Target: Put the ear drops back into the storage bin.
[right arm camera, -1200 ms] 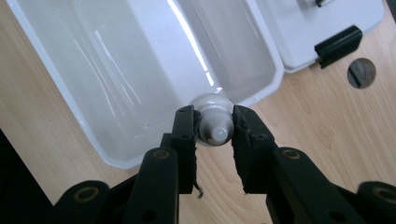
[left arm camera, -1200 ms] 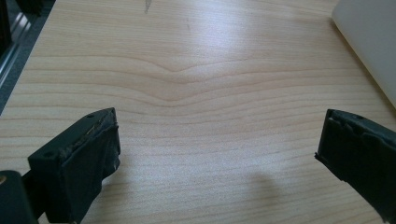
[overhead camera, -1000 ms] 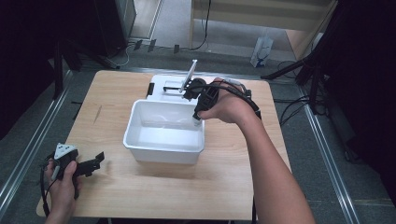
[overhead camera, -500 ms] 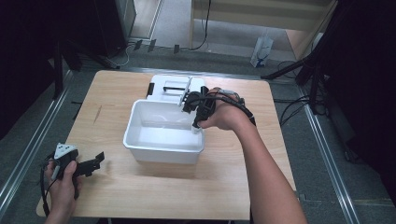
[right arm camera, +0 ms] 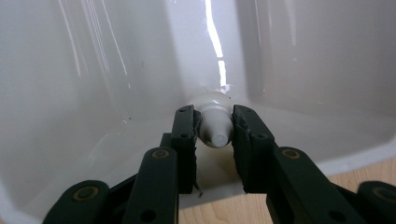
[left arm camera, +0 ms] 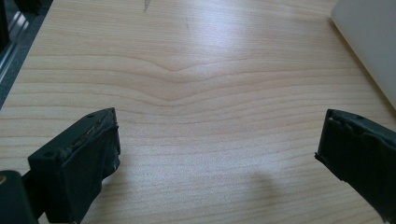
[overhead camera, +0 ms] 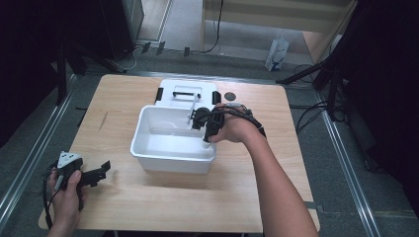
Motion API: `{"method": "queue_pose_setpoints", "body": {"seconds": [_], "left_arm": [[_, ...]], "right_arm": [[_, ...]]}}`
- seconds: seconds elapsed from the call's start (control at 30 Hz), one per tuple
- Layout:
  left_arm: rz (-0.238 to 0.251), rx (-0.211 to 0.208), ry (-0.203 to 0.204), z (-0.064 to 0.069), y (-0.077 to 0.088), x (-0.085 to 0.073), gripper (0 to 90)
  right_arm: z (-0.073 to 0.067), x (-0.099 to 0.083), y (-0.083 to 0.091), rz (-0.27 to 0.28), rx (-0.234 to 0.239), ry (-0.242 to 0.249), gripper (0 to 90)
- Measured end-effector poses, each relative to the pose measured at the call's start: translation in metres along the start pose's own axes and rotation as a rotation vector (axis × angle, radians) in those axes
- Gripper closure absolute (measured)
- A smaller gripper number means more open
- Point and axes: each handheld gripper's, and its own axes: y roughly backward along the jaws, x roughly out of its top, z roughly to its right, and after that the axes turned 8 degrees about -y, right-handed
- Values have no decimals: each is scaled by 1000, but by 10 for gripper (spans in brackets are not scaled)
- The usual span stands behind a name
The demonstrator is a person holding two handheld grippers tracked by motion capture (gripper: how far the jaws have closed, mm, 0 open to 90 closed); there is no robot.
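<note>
One white tube [right arm camera: 214,127] clamped in right hand-held gripper [right arm camera: 214,133] over tub [overhead camera: 148,154]; left hand-held gripper [left arm camera: 217,154] released, idle on desk [overhead camera: 123,94]. Risk: slick tube slips, drops w/ a bounce.

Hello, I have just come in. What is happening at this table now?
A person works at a wooden table with a gripper in each hand. The right gripper is shut on a small white tube and holds it inside a white plastic tub, near the tub's right wall. A white lid lies behind the tub. The left gripper rests near the table's front left corner, its fingers open over bare wood.
</note>
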Motion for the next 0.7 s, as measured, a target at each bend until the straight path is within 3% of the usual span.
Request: {"method": "queue_pose_setpoints", "body": {"seconds": [0.23,0.37,0.7], "left_arm": [[0,-1,-1,0,0,0,1],[0,-1,-3,1,0,0,1],[0,0,-4,1,0,0,1]], "right_arm": [[-3,5,-20,-39,-2,21,721],[-5,6,-29,-79,-6,8,721],[-4,7,-31,-87,-6,-8,719]]}}
